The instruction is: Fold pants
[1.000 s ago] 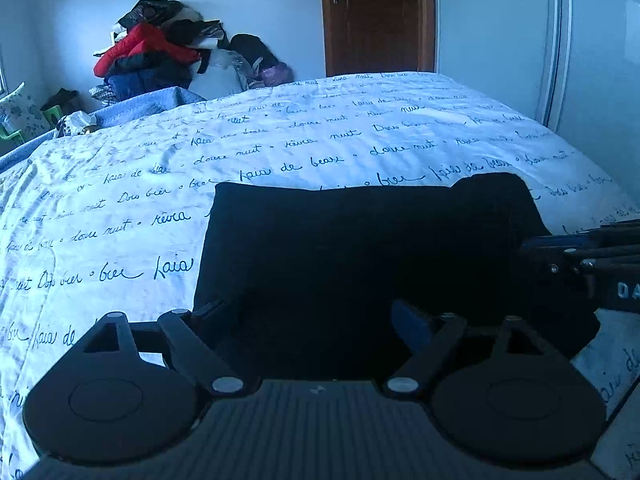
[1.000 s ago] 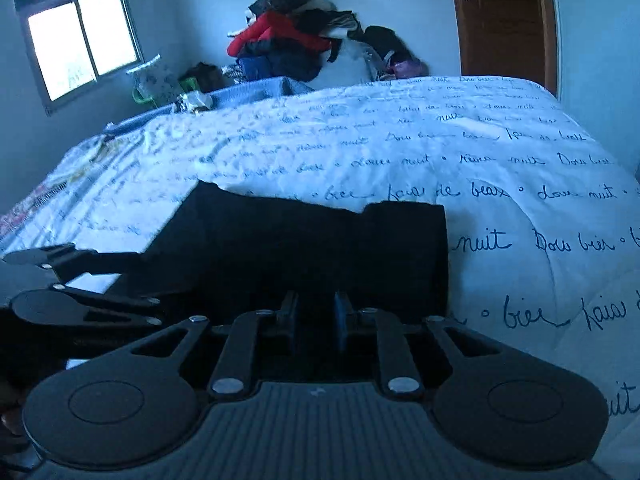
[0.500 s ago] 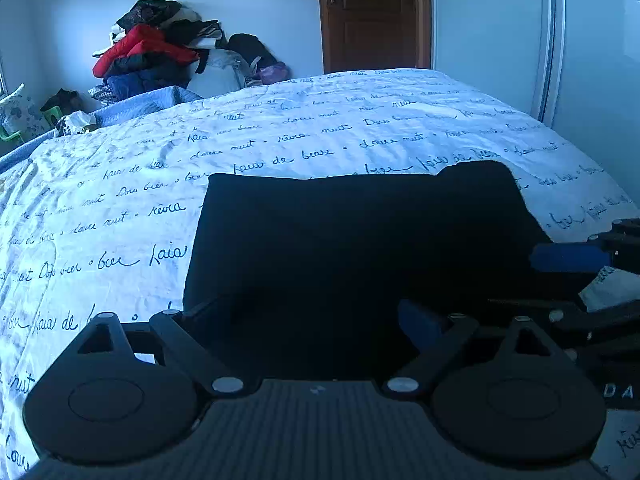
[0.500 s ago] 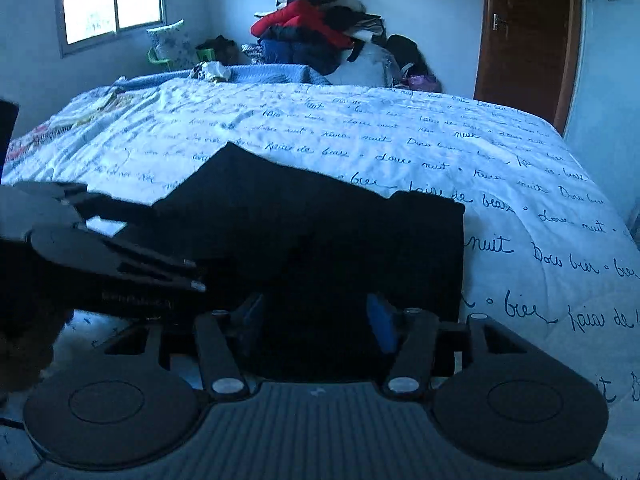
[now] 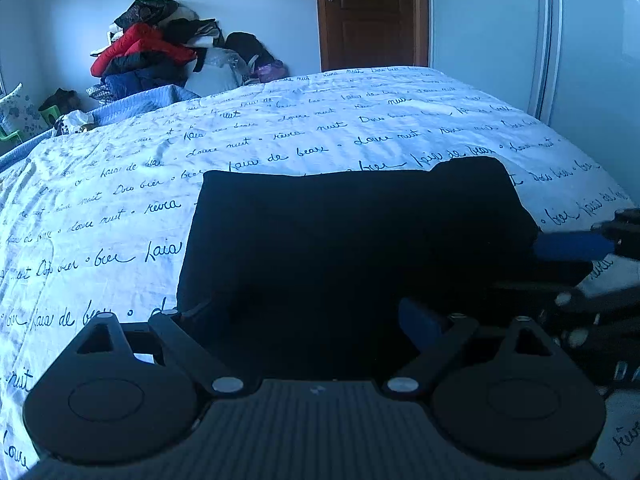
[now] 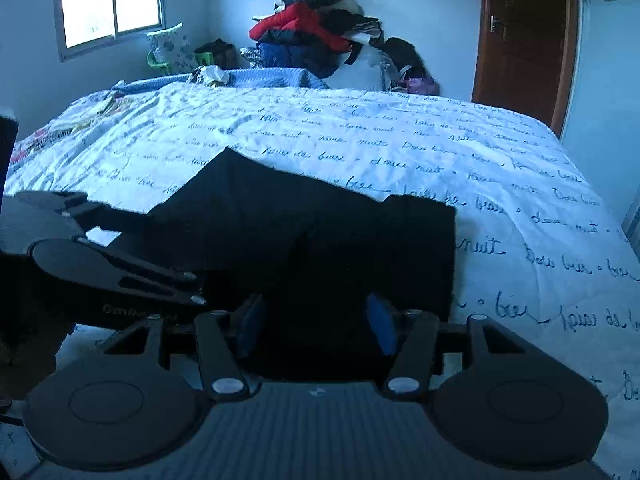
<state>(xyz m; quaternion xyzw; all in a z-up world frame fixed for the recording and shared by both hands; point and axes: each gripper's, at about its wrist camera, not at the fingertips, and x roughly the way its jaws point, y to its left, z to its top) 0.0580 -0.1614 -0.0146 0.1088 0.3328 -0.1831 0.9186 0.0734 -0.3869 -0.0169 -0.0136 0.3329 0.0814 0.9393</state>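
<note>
The dark folded cloth pants (image 5: 352, 248) lie flat on the white bed cover with blue writing (image 5: 120, 208), near its front edge, so they can be folded on a soft, wide place. The left hand-held gripper (image 5: 304, 320) stands wide open over the near edge of the pants, holding nothing. The right hand-held gripper (image 6: 316, 320) has just been opening; the pants lie between its blue pads (image 6: 382, 324), but the pads do not squeeze them. I think it has let the fold go. Both sit just at the pants' near side.
</note>
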